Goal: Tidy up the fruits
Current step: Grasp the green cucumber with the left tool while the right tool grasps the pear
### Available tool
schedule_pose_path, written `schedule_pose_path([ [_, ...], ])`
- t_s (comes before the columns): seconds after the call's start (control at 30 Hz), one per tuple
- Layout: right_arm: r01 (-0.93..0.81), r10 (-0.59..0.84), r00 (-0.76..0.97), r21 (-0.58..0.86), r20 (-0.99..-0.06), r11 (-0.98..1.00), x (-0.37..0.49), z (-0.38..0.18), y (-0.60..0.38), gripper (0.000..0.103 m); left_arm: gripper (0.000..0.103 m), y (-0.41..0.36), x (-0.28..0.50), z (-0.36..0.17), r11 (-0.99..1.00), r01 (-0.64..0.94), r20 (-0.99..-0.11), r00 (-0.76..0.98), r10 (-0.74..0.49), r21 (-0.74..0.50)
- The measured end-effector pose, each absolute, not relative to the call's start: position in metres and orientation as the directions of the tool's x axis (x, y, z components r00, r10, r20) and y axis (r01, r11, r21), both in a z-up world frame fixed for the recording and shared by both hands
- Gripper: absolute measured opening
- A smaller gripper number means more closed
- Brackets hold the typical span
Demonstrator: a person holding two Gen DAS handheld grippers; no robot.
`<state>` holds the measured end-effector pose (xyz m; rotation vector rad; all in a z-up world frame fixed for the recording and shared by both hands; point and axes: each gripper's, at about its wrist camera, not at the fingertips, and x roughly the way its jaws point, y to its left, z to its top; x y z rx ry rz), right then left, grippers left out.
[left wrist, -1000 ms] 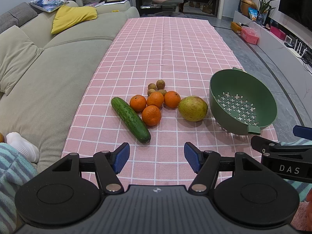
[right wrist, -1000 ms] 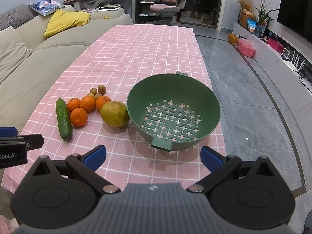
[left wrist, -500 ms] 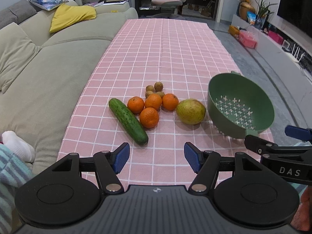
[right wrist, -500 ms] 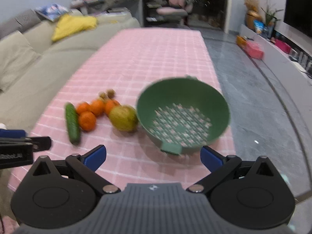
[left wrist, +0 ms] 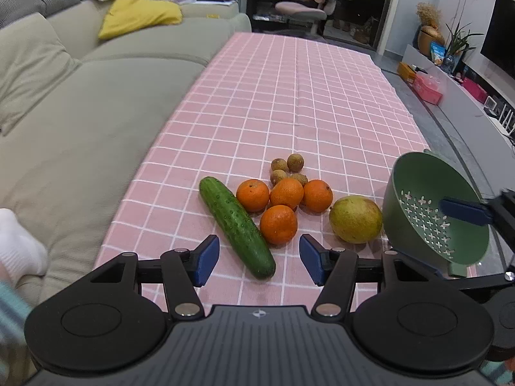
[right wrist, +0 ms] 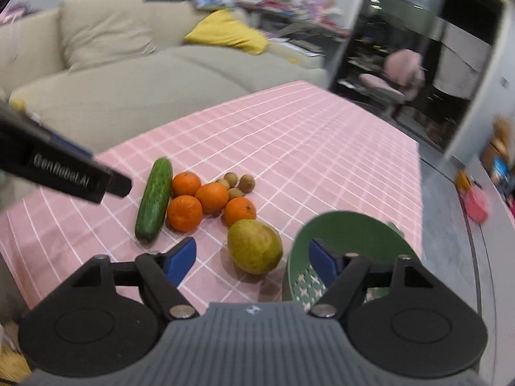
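A green cucumber [left wrist: 235, 225], several oranges [left wrist: 278, 225], small brown round fruits [left wrist: 295, 162] and a yellow-green pear [left wrist: 355, 223] lie on the pink checked cloth. A green colander [left wrist: 418, 173] stands to their right. My left gripper [left wrist: 259, 259] hovers over the cucumber's near end, its jaws closing and the pads clear of it. In the right wrist view my right gripper [right wrist: 254, 259] is rolled and its jaws are closing. One of its fingers [right wrist: 322, 262] reaches over the colander [right wrist: 347, 225]. The pear [right wrist: 254, 246] shows beyond the gap, untouched.
A beige sofa [left wrist: 80, 128] with a yellow cushion [left wrist: 138, 16] runs along the table's left side. A white-socked foot [left wrist: 19, 247] rests on it near me. Grey floor and a low cabinet [left wrist: 450, 83] lie past the table's right edge, close behind the colander.
Both grippers have come forward and lower, closer to the fruit. The right one has rolled, narrowed its jaws and brought one finger over the colander. The left jaws have narrowed slightly.
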<state>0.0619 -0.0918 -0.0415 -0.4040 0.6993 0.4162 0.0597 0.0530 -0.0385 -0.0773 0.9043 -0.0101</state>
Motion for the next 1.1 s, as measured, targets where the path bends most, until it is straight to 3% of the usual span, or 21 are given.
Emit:
schedule_pose_path([
  [0.13,-0.585,0.232,0.640,-0.268,-0.733,0.766,0.090,-0.055,-0.080,0.063,0.068,0.066,0.083,-0.056,0.991,-0.070,-0.830,0.555,-0.057,-0.115],
  [0.3,-0.666,0.209,0.587,-0.319,-0.783,0.675,0.120,-0.073,-0.068,0.063,0.066,0.088,0.113,-0.079,0.965,-0.144,-0.850,0.513,-0.118,-0.221],
  [0.53,-0.747,0.171,0.544,-0.381,-0.822,0.545,0.142,-0.096,-0.057,0.062,0.064,0.105,0.147,-0.100,0.939,-0.239,-0.873,0.477,-0.107,-0.245],
  [0.77,-0.812,0.199,0.486,-0.355,-0.851,0.463,0.149,-0.106,-0.050,0.060,0.064,0.110,0.164,-0.122,0.922,-0.290,-0.896,0.429,-0.116,-0.258],
  [0.93,-0.834,0.191,0.450,-0.334,-0.872,0.439,0.151,-0.112,-0.043,0.062,0.058,0.111,0.167,-0.130,0.912,-0.300,-0.897,0.419,-0.137,-0.280],
  [1.0,-0.834,0.186,0.454,-0.342,-0.871,0.433,0.152,-0.114,-0.042,0.062,0.048,0.111,0.167,-0.130,0.910,-0.287,-0.890,0.427,-0.158,-0.299],
  [1.1,-0.828,0.169,0.468,-0.363,-0.868,0.427,0.152,-0.119,-0.041,0.062,0.047,0.111,0.166,-0.130,0.906,-0.290,-0.886,0.433,-0.163,-0.308],
])
